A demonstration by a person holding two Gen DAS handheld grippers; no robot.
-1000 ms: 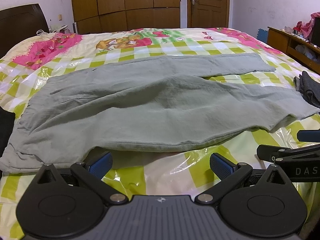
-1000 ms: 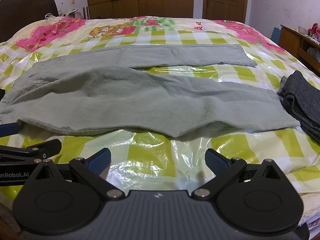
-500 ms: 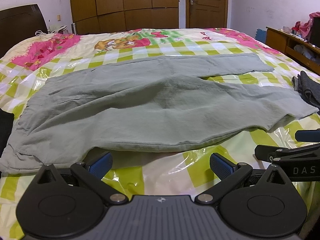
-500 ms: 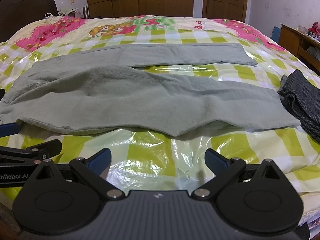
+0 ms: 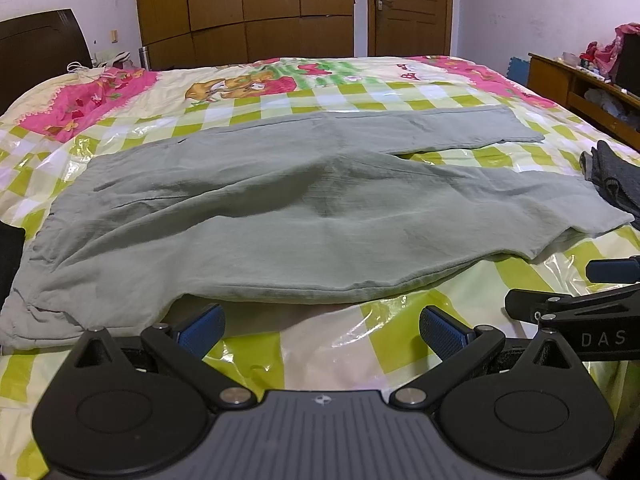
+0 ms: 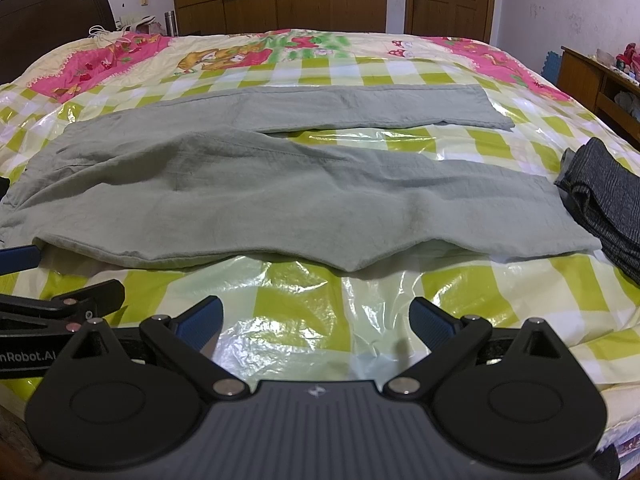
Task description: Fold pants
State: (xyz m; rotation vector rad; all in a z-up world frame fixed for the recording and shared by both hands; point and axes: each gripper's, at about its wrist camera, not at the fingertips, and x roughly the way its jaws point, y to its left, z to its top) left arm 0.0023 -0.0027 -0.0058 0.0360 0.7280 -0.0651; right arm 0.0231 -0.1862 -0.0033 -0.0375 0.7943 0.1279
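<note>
Grey-green pants (image 5: 280,208) lie spread flat across the bed, waist at the left, two legs running right with a gap between them; they also show in the right wrist view (image 6: 280,196). My left gripper (image 5: 322,324) is open and empty, just short of the pants' near edge by the waist side. My right gripper (image 6: 316,318) is open and empty, over bare plastic sheet just before the near leg's edge. The right gripper shows at the right edge of the left wrist view (image 5: 580,304); the left gripper shows at the left edge of the right wrist view (image 6: 56,300).
The bed (image 6: 304,312) has a green-checked quilt under shiny plastic. A folded dark striped garment (image 6: 604,208) lies at the right by the leg ends. A dark item (image 5: 10,256) sits at the left edge. A wooden cabinet (image 5: 580,84) stands right, wardrobe behind.
Both grippers have edged slightly forward toward the pants' near edge. The pants have not moved and both jaws stay open.
</note>
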